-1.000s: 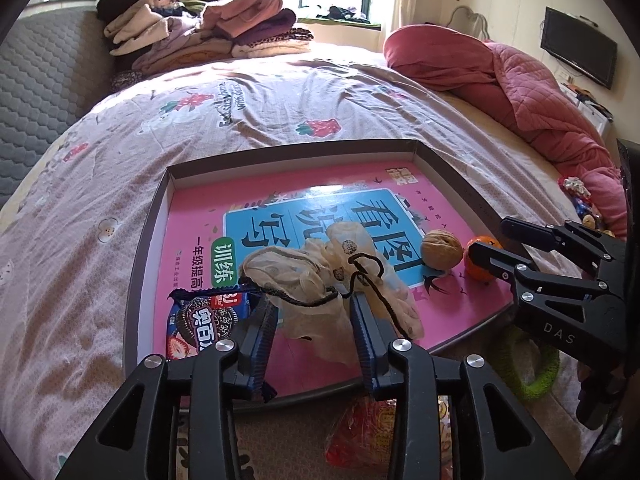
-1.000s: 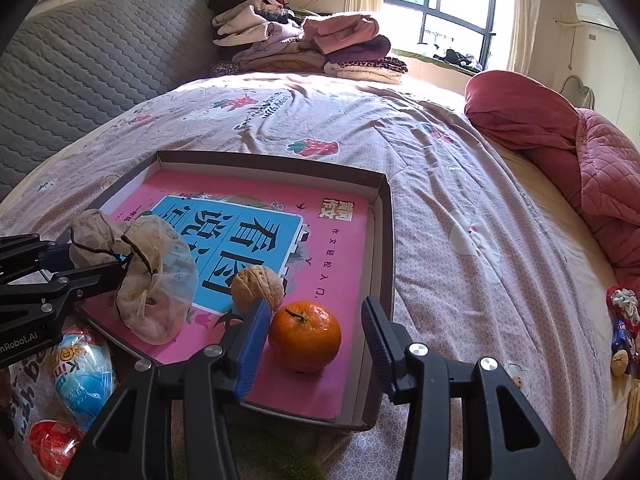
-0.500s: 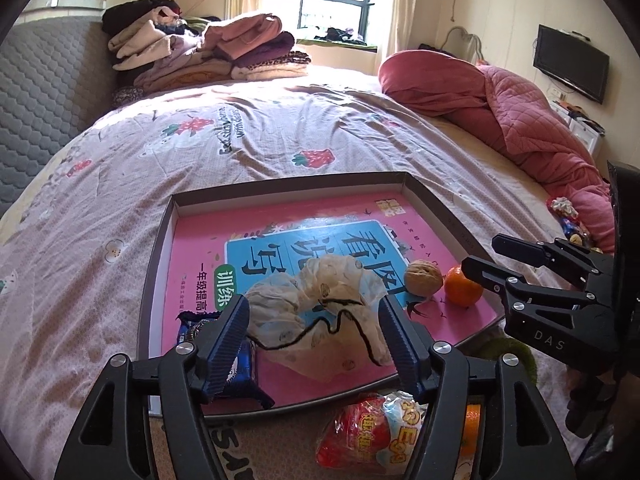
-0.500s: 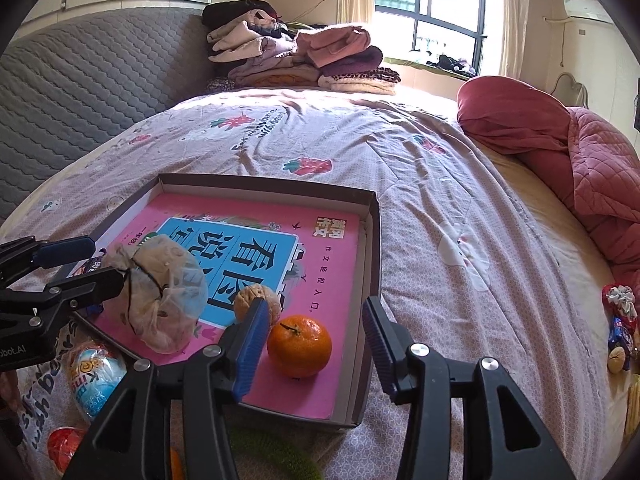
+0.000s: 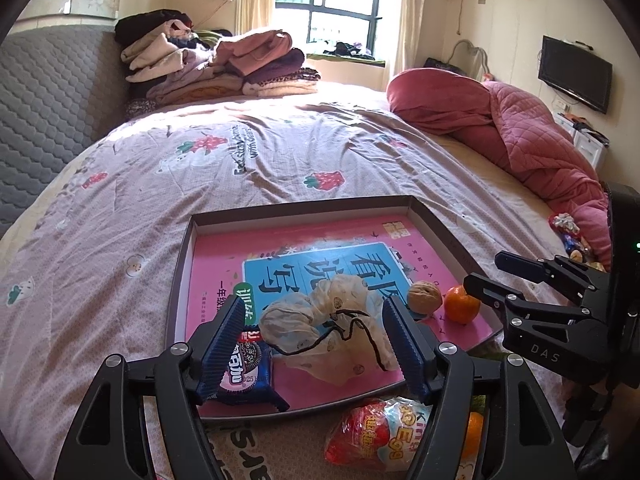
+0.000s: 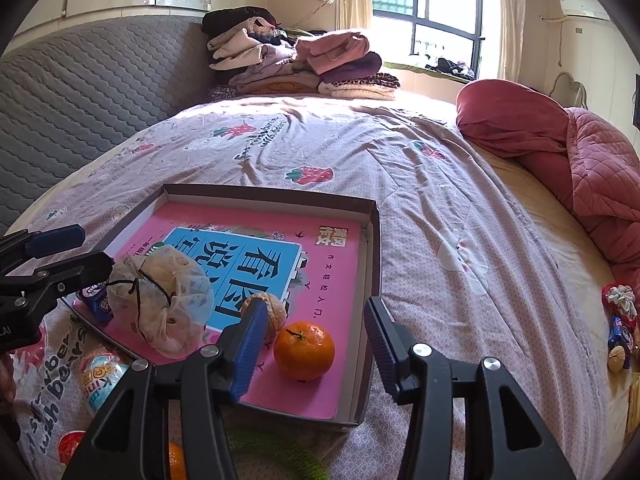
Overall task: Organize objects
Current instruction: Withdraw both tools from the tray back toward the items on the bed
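A shallow brown tray [image 5: 304, 206] on the bed holds a pink book [image 5: 340, 236]. On the book lie a pale mesh drawstring bag [image 5: 332, 332], a walnut [image 5: 424, 298], an orange [image 5: 460, 304] and a blue Oreo packet [image 5: 248, 364]. My left gripper [image 5: 313, 308] hovers over the tray's near edge with its jaws opening. The bag lies slumped between them, and the pads do not touch it. My right gripper [image 6: 315, 308] is also opening. The orange [image 6: 304, 350] sits loose between its fingers and the walnut [image 6: 276, 312] is by the left finger.
A red and white Kinder egg packet [image 5: 376, 428] and another orange [image 5: 474, 428] lie in front of the tray. Small snacks [image 6: 620, 320] sit at the bed's right edge. Folded clothes [image 5: 216, 68] and a red quilt [image 5: 500, 120] lie at the far end.
The left jaws went from shut on the mesh bag to wide apart, and the gripper rose and drew back. The bag settled onto the book. The right jaws widened a little around the orange.
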